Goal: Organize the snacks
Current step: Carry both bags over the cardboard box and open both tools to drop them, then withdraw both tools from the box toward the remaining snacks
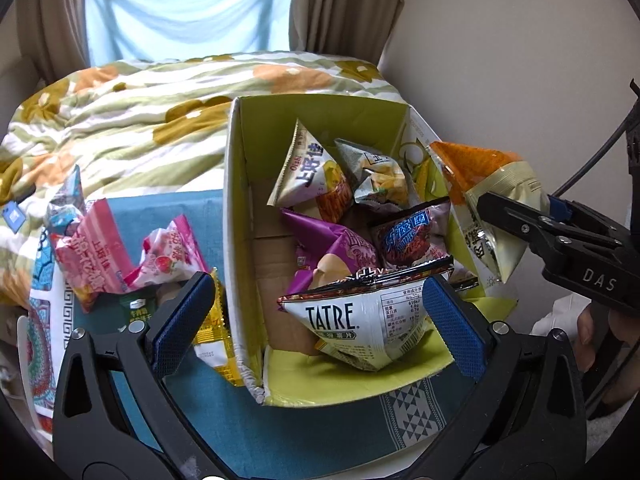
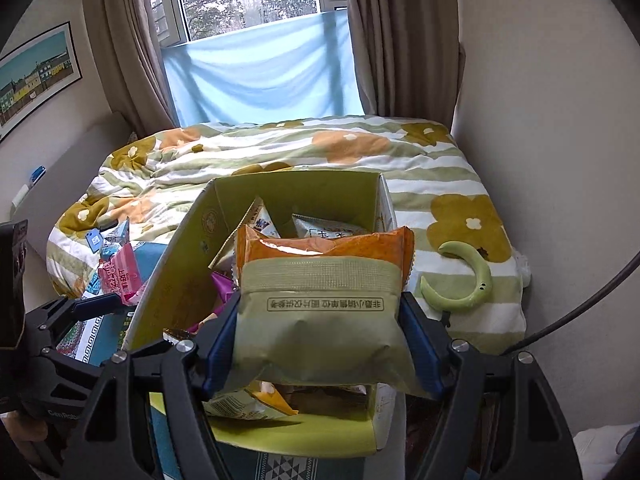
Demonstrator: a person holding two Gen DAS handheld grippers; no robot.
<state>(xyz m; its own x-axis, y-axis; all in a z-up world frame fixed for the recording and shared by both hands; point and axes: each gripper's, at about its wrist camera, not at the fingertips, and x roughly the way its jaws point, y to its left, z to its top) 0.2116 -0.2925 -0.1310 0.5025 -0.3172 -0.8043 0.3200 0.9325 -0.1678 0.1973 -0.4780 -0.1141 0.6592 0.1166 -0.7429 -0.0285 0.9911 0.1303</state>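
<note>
A cardboard box (image 1: 236,208) with green flaps stands on a teal cloth and holds several snack bags. My left gripper (image 1: 318,322) hangs over its near end, open wide. A white TATRE chip bag (image 1: 340,320) lies loose between the fingers, and neither pad touches it. The left finger (image 1: 184,320) is outside the box's left wall. My right gripper (image 2: 320,332) is shut on an olive and orange snack bag (image 2: 320,304), held above the box (image 2: 180,272) at its right side. The same held bag (image 1: 480,184) and the right gripper (image 1: 490,216) show at the right of the left wrist view.
Loose snacks lie left of the box: pink bags (image 1: 92,256), a strawberry packet (image 1: 172,256) and a yellow packet (image 1: 214,336). Behind is a bed with a floral quilt (image 1: 140,112); a green crescent object (image 2: 460,280) lies on it. A wall (image 1: 500,60) stands close on the right.
</note>
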